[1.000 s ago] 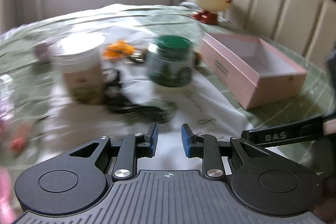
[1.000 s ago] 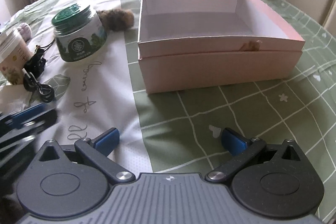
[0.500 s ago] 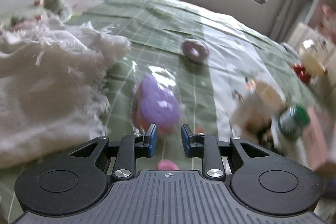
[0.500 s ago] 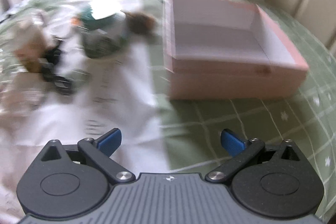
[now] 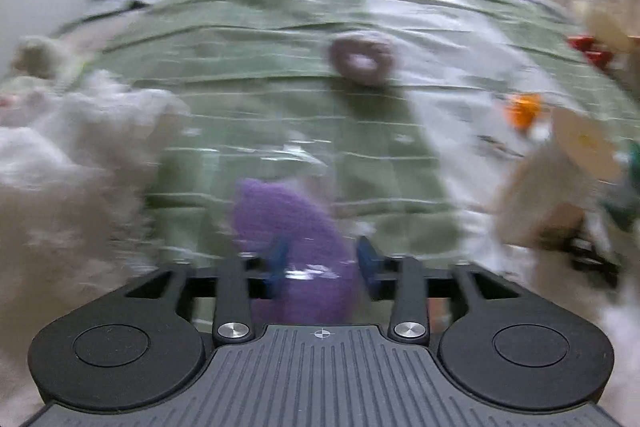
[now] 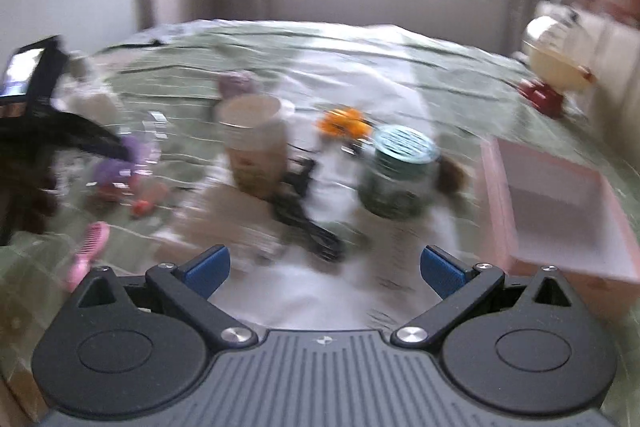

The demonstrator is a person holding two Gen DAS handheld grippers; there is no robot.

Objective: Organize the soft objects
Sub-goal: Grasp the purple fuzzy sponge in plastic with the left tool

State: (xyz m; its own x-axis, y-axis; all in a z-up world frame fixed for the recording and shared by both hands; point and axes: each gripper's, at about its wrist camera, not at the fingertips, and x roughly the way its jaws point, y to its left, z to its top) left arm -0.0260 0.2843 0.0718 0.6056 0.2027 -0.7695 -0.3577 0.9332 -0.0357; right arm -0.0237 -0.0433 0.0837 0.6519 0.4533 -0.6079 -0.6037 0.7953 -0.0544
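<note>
A purple plush toy (image 5: 294,227) in clear wrap lies on the green bedspread, between the blue fingers of my left gripper (image 5: 322,261), whose jaws stand apart around it. It also shows in the right wrist view (image 6: 114,167) under the left gripper's black arm. A mauve fuzzy ring (image 5: 362,61) lies farther back. A brown fluffy ball (image 6: 454,175) sits beside the open pink box (image 6: 560,211). My right gripper (image 6: 324,269) is wide open and empty above the white cloth.
A white fluffy blanket (image 5: 68,163) fills the left. A paper cup (image 6: 256,143), a green-lidded jar (image 6: 396,171), a black cable (image 6: 308,223), an orange item (image 6: 344,123) and a pink comb (image 6: 90,253) lie on the bed.
My left gripper has swung left from the cup and jar to the purple toy and opened around it. My right gripper has turned from the pink box toward the bed's middle.
</note>
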